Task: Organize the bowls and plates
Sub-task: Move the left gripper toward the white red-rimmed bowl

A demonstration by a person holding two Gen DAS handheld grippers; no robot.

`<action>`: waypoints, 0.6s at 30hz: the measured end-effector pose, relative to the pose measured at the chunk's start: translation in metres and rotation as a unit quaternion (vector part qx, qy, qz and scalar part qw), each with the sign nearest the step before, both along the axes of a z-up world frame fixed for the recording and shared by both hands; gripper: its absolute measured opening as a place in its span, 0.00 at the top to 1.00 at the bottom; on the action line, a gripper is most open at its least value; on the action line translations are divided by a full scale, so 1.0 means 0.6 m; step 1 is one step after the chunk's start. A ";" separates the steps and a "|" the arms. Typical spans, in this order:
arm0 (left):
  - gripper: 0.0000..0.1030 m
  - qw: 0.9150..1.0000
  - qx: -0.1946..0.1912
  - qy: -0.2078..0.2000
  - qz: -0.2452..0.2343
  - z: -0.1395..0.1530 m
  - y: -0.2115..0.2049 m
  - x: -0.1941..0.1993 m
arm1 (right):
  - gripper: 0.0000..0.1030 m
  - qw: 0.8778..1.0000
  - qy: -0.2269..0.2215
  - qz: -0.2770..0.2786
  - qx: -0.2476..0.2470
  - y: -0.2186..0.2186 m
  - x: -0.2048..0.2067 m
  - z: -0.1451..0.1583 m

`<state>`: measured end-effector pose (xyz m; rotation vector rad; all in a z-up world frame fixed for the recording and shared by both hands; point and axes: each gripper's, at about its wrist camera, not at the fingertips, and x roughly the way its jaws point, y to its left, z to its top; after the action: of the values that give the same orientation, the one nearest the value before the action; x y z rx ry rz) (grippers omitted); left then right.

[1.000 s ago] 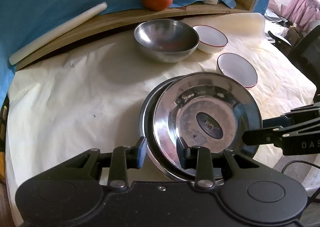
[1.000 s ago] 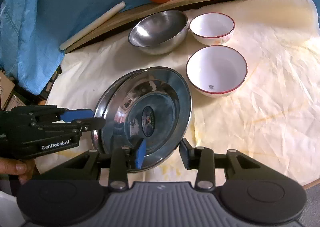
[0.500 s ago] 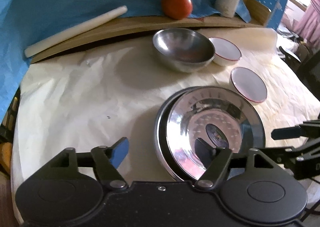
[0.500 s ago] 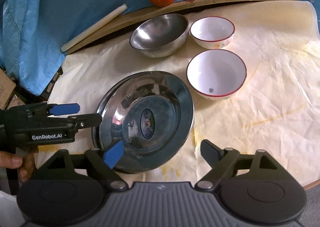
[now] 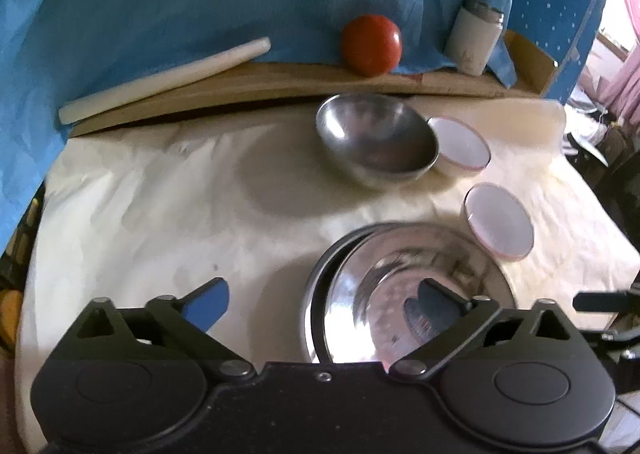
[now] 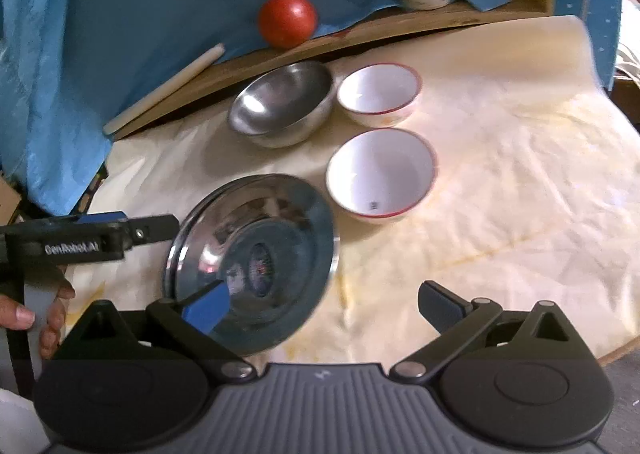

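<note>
Two steel plates (image 5: 400, 274) lie stacked on the cream table cover, the upper one shifted slightly right of the lower; the right wrist view shows the stack (image 6: 256, 254) flat on the table. My left gripper (image 5: 322, 298) hangs over the stack's near left rim with its jaws opening wide, the pads off the plates. My right gripper (image 6: 322, 304) stands at the stack's near right rim, jaws also opening, nothing gripped. Behind the stack are a steel bowl (image 6: 280, 102) and two white red-rimmed bowls (image 6: 380, 94) (image 6: 380, 170).
A tomato (image 5: 370, 44), a white rolling pin (image 5: 168, 76) and a white flask (image 5: 474, 38) rest on a wooden board (image 5: 280, 88) before a blue cloth. The table's front right edge (image 6: 616, 350) is close. A hand (image 6: 24, 310) holds the left gripper.
Both grippers went from shut on the top plate's rim to wide open. The released plate settled flat on the lower one. Both grippers drew back slightly.
</note>
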<state>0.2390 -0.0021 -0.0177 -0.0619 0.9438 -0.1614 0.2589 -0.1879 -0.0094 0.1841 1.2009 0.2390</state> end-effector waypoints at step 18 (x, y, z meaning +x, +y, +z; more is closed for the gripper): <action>0.01 0.999 0.034 0.004 0.005 0.017 -0.175 0.099 | 0.00 1.000 0.011 0.028 0.006 -0.145 0.140 -0.018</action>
<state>0.2985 -0.1073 -0.0072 -0.0045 0.9571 -0.1188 0.3426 -0.2752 -0.0201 0.1636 1.2279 0.2944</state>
